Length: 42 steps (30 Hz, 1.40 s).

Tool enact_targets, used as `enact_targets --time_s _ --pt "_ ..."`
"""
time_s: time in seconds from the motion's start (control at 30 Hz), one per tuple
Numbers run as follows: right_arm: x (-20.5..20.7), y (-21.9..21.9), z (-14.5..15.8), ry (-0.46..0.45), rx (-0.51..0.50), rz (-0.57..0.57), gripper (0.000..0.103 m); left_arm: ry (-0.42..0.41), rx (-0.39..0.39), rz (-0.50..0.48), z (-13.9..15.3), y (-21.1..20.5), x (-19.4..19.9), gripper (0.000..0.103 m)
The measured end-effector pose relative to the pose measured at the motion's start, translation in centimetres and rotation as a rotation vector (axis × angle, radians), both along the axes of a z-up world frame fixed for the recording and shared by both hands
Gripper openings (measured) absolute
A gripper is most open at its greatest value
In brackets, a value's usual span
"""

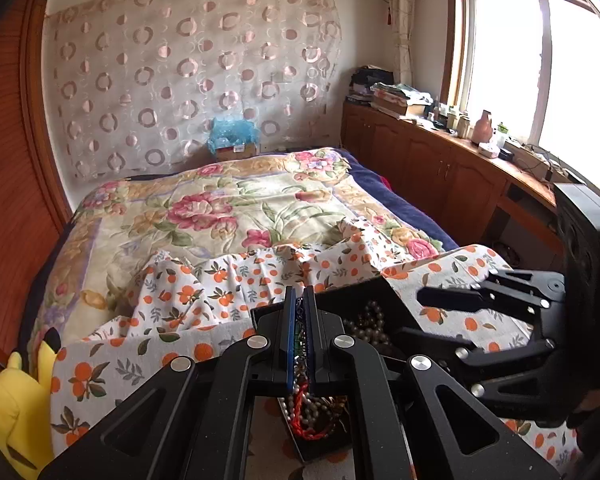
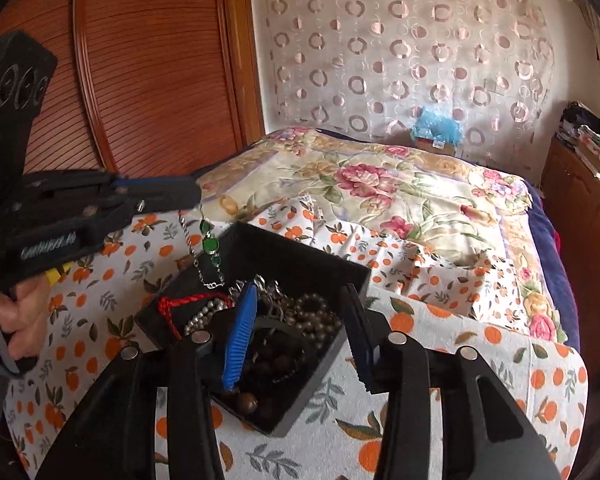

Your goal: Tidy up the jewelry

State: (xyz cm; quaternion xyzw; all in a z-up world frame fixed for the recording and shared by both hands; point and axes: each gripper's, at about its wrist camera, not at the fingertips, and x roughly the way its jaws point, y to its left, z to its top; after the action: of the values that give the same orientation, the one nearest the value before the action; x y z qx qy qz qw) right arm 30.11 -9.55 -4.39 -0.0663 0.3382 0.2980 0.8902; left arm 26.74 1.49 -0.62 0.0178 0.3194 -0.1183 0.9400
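Orange-print cloth covers the surface before a floral-quilted bed.

box of jewelry sits on cloth before the bed.

Left gripper clamped on a chain, above black jewelry box, right gripper beside.

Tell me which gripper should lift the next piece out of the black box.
Probably the right gripper: its jaws stand open over the black box of beads. The left gripper is shut on the green-stone chain, dangling at the box's edge.
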Motion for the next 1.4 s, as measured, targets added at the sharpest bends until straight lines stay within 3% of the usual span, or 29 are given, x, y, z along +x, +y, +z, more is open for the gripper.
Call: enact_targets --time_s 0.23,0.33,0.5,0.57,0.67,0.73,0.97,1.13,1.4 --pt "-1.6 -1.4 -0.4 0.009 0.003 -0.031 0.047 0.022 0.018 0.039 -0.8 0.1 1.4 0.003" --pt "-2.4 -2.0 -0.3 0.006 0.009 -0.045 0.047 0.036 0.021 0.046 -1.3 0.0 0.9 0.008" --pt "-4.1 -3.2 0.0 -0.007 0.018 -0.084 0.048 0.032 0.019 0.061 -1.5 -0.1 -1.5 0.044" --pt "-4.8 -3.5 0.1 -0.011 0.020 -0.103 0.052 0.027 0.021 0.072 -1.4 -0.1 -2.8 0.069" --pt "-6.5 -4.3 0.5 -0.038 0.019 -0.149 0.069 0.001 0.017 0.100 -0.9 -0.1 -5.3 0.088" --pt "-7.8 -4.8 1.0 -0.063 0.017 -0.177 0.078 -0.013 0.017 0.115 -0.5 -0.1 -7.0 0.093" --pt "-13.6 -6.3 3.4 -0.144 0.067 -0.251 0.100 -0.067 0.022 0.164 0.4 -0.4 -13.7 0.095" --pt "-16.9 -6.7 4.2 -0.171 0.086 -0.298 0.100 -0.089 0.022 0.189 0.8 -0.5 -17.0 0.095" --pt "-19.0 -6.8 5.2 -0.213 0.098 -0.324 0.100 -0.109 0.039 0.207 1.2 -0.7 -18.6 0.095"
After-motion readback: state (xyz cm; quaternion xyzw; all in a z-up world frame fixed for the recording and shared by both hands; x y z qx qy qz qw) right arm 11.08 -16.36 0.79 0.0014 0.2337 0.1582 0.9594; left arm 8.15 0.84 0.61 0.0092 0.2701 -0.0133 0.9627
